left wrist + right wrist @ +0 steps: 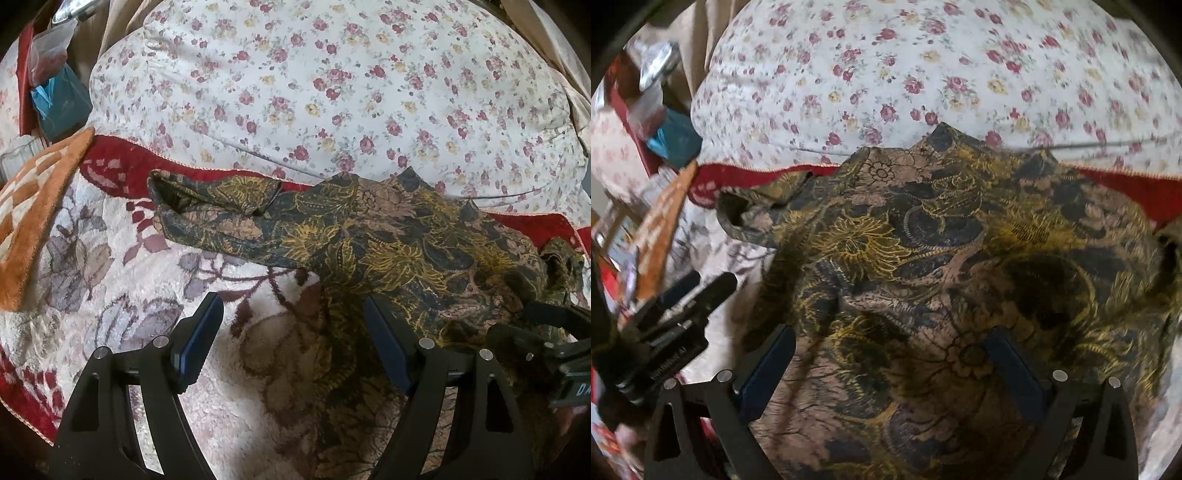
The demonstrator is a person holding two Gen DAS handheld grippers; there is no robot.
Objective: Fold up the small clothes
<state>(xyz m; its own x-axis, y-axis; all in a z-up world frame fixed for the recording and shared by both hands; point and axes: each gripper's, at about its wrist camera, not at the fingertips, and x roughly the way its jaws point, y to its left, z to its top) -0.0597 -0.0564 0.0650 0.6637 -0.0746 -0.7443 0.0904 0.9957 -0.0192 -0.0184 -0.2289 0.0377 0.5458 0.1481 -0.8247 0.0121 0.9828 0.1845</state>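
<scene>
A small batik shirt [388, 254] in dark, gold and pink print lies spread on the fleece blanket [229, 369], one sleeve [207, 206] reaching left. My left gripper [293, 325] is open over the shirt's left edge, holding nothing. In the right wrist view the shirt [942, 258] fills the middle. My right gripper [892, 350] is open above the shirt's lower body, holding nothing. The left gripper also shows in the right wrist view [701, 291] at the left, and the right gripper [546, 325] shows at the right edge of the left wrist view.
A large white floral pillow [332, 85] lies behind the shirt. An orange patterned cloth [33, 214] lies at the left. A teal bag [62, 99] and clutter sit at the far left. The blanket's red border [122, 162] runs under the pillow.
</scene>
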